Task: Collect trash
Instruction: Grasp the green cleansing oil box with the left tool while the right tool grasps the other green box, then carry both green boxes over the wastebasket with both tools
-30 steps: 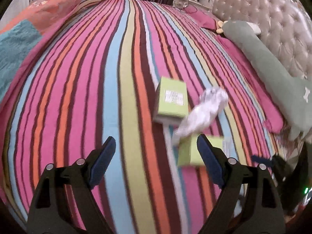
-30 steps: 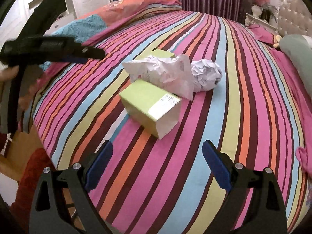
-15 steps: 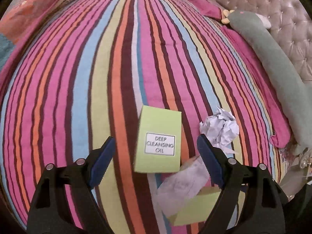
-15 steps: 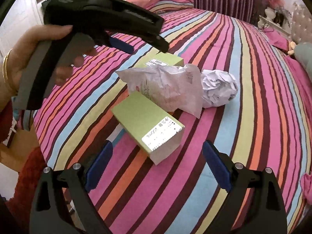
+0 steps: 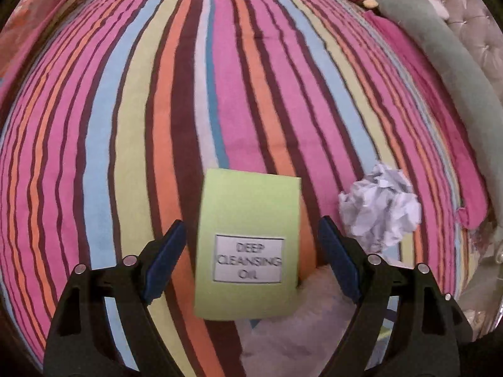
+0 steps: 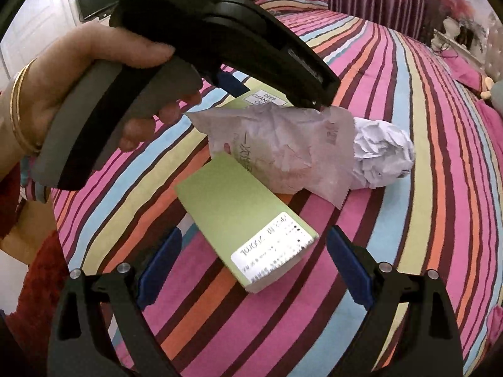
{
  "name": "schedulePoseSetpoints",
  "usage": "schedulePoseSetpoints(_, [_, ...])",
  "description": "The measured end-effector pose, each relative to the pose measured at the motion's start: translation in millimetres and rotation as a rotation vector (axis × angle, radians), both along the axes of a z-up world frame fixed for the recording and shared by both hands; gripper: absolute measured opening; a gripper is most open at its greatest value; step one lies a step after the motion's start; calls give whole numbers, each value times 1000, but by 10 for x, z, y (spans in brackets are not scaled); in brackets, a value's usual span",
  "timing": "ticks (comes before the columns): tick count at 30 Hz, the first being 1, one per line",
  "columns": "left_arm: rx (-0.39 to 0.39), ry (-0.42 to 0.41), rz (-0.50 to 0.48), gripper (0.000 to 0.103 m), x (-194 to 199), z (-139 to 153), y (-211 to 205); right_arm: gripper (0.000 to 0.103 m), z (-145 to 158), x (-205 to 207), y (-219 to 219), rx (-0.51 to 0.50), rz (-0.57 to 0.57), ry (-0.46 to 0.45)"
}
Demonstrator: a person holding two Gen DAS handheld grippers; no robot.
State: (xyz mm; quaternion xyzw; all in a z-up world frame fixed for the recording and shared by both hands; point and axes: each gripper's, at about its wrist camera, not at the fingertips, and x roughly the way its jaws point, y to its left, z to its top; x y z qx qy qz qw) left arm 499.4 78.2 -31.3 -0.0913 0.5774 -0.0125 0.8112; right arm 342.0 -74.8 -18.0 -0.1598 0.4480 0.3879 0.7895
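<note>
Under crumpled wrapper point(image 6: 276, 147), far green box point(image 6: 267, 99) half hidden, both grippers point(image 5: 251, 251) point(image 6: 251, 270) spread, empty.

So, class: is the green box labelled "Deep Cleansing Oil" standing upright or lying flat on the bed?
Lying flat. The green box rests on its broad side on the striped bedspread, label facing up.

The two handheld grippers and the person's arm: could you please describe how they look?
Each gripper, the left gripper and the right gripper, has black plastic fingers with blue ridged pads and silver rivets. Seen from the right wrist view, the left one has a black body with raised lettering and a grey handle. The left hand wears gold bangles and a red sleeve.
</note>
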Motion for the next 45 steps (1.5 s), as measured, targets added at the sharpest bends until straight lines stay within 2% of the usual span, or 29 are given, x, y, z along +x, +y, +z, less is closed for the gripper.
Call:
schedulePoseSetpoints(4, [-11,9,16,81,-24,-62,80,89,-33,-17,99,-6,23,-16])
schedulePoseSetpoints(6, [-17,10,-1,60,-53,-77,94,89,-40,-37,143,-8,32,-29])
schedulePoseSetpoints(12, [-22,5,-17,60,-126,-66,145,86,-36,-59,183,10,16,-14])
schedulePoseSetpoints(23, [-49,-6,11,59,-353,-41,298,65,-40,-214,161,9,9,-15])
schedulePoseSetpoints(29, [-51,-30,32,59,-538,-12,389,54,-26,-477,112,2,1,-67])
schedulePoseSetpoints(37, [-71,-62,57,59,-844,51,543,52,31,-695,-92,61,-58,-51])
schedulePoseSetpoints(45, [-112,-116,81,59,-1212,234,657,52,165,-836,-349,115,-146,-59])
